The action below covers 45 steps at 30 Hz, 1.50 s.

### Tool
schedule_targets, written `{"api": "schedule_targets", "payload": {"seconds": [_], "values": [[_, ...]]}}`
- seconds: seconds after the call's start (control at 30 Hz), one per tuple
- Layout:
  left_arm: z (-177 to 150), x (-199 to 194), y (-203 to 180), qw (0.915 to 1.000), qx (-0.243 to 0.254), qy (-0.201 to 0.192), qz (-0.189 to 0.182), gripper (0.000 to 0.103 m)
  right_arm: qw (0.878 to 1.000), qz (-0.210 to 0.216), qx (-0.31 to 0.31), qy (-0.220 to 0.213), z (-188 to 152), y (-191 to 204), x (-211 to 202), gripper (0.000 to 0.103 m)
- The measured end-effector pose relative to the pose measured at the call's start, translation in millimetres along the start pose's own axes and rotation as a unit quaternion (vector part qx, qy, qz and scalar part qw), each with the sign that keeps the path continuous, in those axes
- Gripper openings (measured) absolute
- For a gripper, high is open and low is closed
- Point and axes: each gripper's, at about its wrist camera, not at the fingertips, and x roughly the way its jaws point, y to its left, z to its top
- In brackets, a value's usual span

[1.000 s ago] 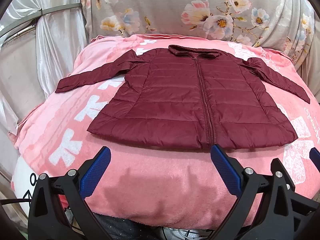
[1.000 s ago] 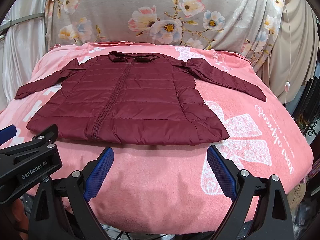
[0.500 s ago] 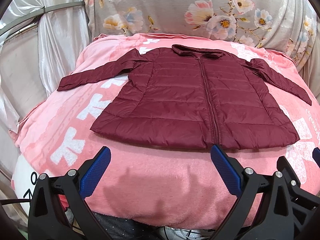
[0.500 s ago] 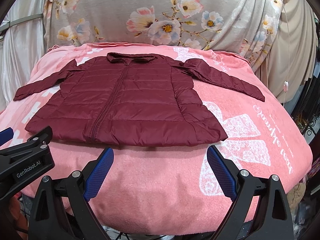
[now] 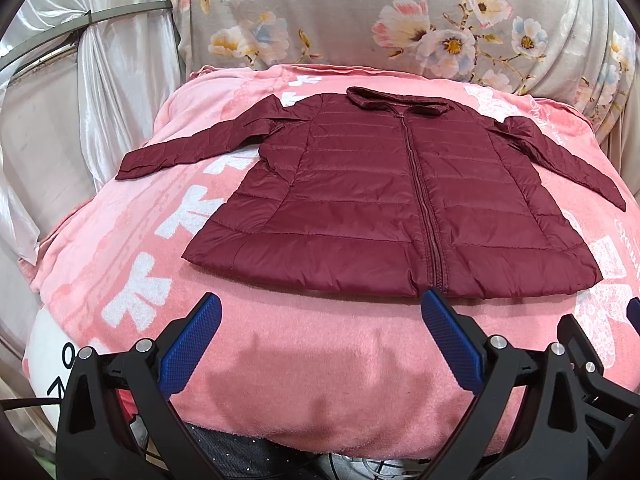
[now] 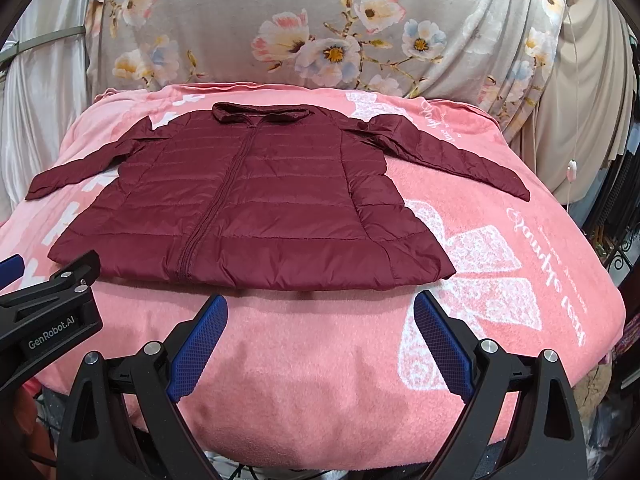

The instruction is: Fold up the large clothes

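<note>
A dark red quilted jacket (image 5: 384, 200) lies flat and zipped on a pink blanket, collar at the far side, both sleeves spread outward. It also shows in the right wrist view (image 6: 248, 204). My left gripper (image 5: 320, 312) is open and empty, just short of the jacket's near hem, around the zip's left side. My right gripper (image 6: 320, 316) is open and empty, just short of the hem's right half. The left gripper's body (image 6: 52, 308) shows at the left of the right wrist view.
The pink blanket (image 5: 320, 380) with white prints covers a table and drops off at the near edge. A floral grey cloth (image 5: 360, 20) hangs behind it. White curtains (image 5: 100, 100) hang at the left. Dark clutter (image 6: 620, 208) stands at the right.
Both views have shifted slightly: the jacket sits a little lower and farther right in the left wrist view. Both grippers stay open and the jacket has not moved.
</note>
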Motion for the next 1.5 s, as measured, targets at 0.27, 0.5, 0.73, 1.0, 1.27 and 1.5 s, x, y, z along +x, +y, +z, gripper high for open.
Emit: {"api": "schedule_targets", "payload": {"seconds": [0.27, 0.5, 0.73, 1.0, 1.27, 1.5], "values": [[0.3, 2.2, 0.7, 1.0, 0.0, 0.001, 0.001, 0.097, 1.0, -0.001, -0.001, 0.0, -0.1, -0.1, 0.5, 0.092], [0.3, 2.7, 1.4, 1.0, 0.0, 0.001, 0.002, 0.097, 1.0, -0.001, -0.001, -0.001, 0.4, 0.0, 0.8, 0.092], [0.9, 2.6, 1.4, 1.0, 0.0, 0.002, 0.001, 0.097, 1.0, -0.001, -0.001, -0.001, 1.1, 0.9, 0.2, 0.092], [1.2, 3.6, 2.0, 1.0, 0.0, 0.001, 0.002, 0.098, 1.0, -0.001, -0.001, -0.001, 1.4, 0.9, 0.5, 0.092], [5.8, 4.5, 2.4, 1.0, 0.0, 0.001, 0.002, 0.097, 1.0, -0.001, -0.001, -0.002, 3.4, 1.1, 1.6, 0.092], [22.0, 12.7, -2.8, 1.0, 0.001, 0.005, 0.004, 0.098, 1.0, 0.0, 0.0, 0.001, 6.3, 1.9, 5.4, 0.092]]}}
